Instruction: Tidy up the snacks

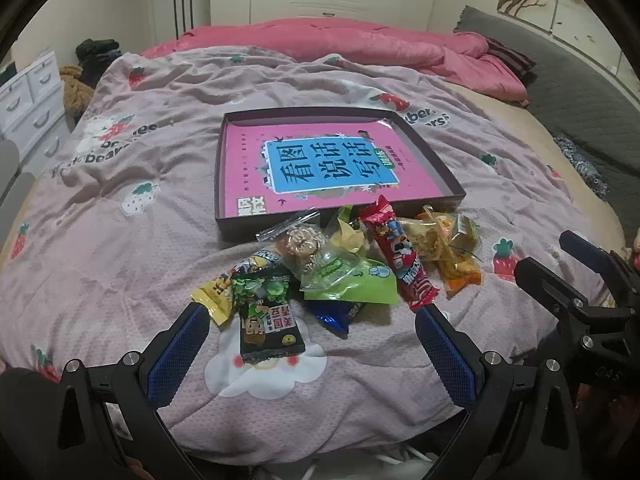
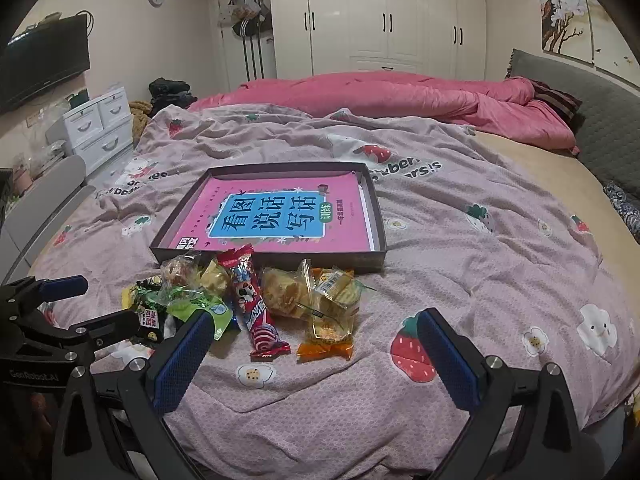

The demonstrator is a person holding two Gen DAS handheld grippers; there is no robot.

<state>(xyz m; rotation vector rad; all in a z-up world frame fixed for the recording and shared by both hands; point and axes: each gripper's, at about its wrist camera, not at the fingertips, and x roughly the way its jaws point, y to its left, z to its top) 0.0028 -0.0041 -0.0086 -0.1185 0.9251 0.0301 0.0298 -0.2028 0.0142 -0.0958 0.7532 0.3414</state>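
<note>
A heap of wrapped snacks lies on the strawberry-print quilt point(image 1: 120, 160), just in front of a shallow dark box point(image 1: 219, 184) that holds a pink book point(image 1: 320, 168). In the heap are a black-and-green pack point(image 1: 268, 320), a green pack point(image 1: 352, 276), a red stick pack point(image 1: 400, 256) and orange pastry packs point(image 1: 452, 248). My left gripper point(image 1: 312, 340) is open, its blue pads flanking the black-and-green pack without touching it. My right gripper point(image 2: 316, 352) is open over the quilt, near the red stick pack point(image 2: 252, 304) and an orange pack point(image 2: 328, 328). Each gripper shows in the other's view: the right gripper point(image 1: 560, 264), the left gripper point(image 2: 92, 306).
A rumpled pink duvet point(image 2: 400, 96) lies across the far side of the bed, with a grey headboard point(image 2: 600, 120) on the right. White drawers point(image 2: 100, 124) and a TV point(image 2: 44, 64) stand to the left, a white wardrobe point(image 2: 384, 16) behind. The bed's near edge is just below both grippers.
</note>
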